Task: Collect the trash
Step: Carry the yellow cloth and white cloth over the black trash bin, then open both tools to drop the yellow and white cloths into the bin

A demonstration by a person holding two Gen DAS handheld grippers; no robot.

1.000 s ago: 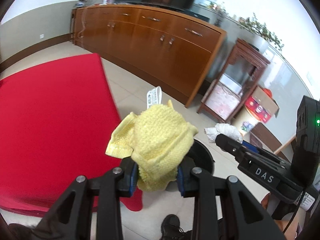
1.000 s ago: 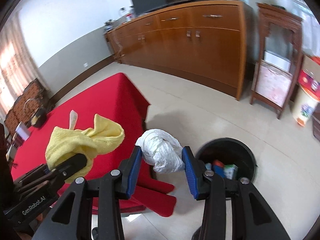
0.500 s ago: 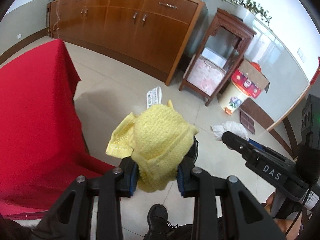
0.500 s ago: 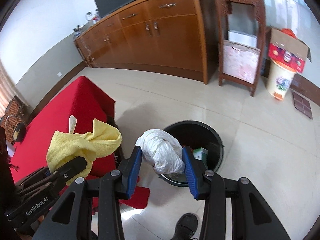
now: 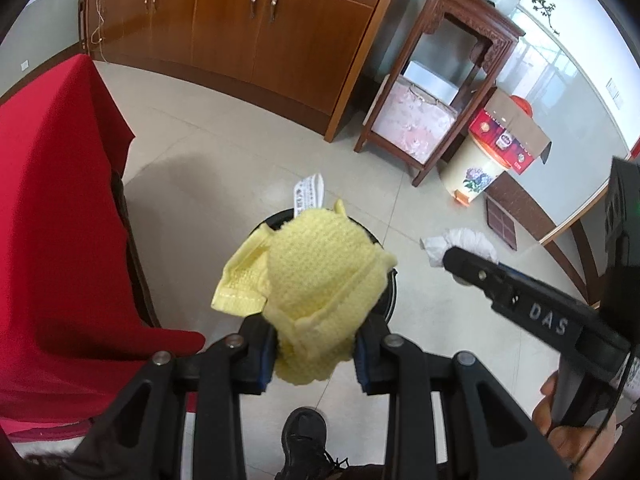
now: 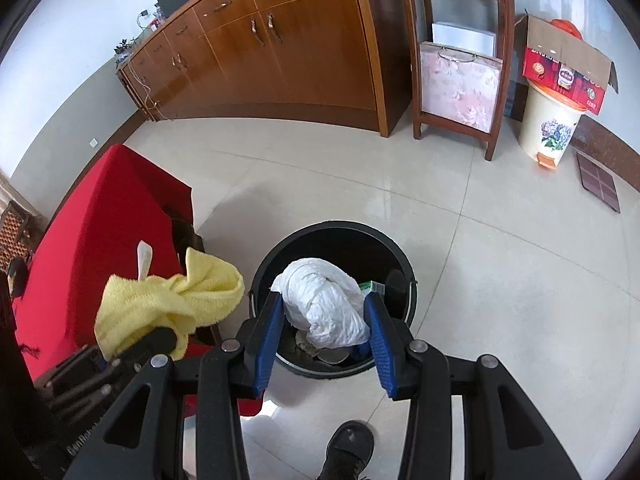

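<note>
Trash here is two bundles, both held up over a black bin, one in each gripper.

Tiled floor (image 6: 500, 280), pale and glossy, carries everything. Long brown wooden sideboard (image 6: 288, 56) runs along the far wall. Red-covered table (image 6: 104, 224) sits at the left, its cloth corner hanging down near the bin. Dark wooden stand (image 6: 460, 64) is right of the sideboard, with a pink floral panel in its lower part. Cream floral pedal bin (image 6: 550, 128) stands right of the stand, an open red cardboard box (image 6: 568, 64) on top of it.

Black bin (image 6: 332, 240) stands on the floor just beside the table's corner; round, open top, some small rubbish visible inside, incl. a green-white carton at the right inner wall.

Left gripper (image 5: 316, 344) is clamped on a yellow knitted cloth (image 5: 320, 276), blue pads pressing both sides; the cloth bulges above the fingers and covers most of the bin in the left wrist view. A white printed paper strip (image 5: 308, 194) sticks up behind the cloth; can't tell if it is tucked into it.

Right gripper (image 6: 326, 320) is clamped on a white crumpled wad (image 6: 324, 304), looks like paper or plastic, held directly above the bin opening. Bare fingers (image 5: 560, 416) of the person wrap that gripper's handle.

Black shoe (image 6: 348, 448) on the floor at the near edge, just short of the bin.
</note>
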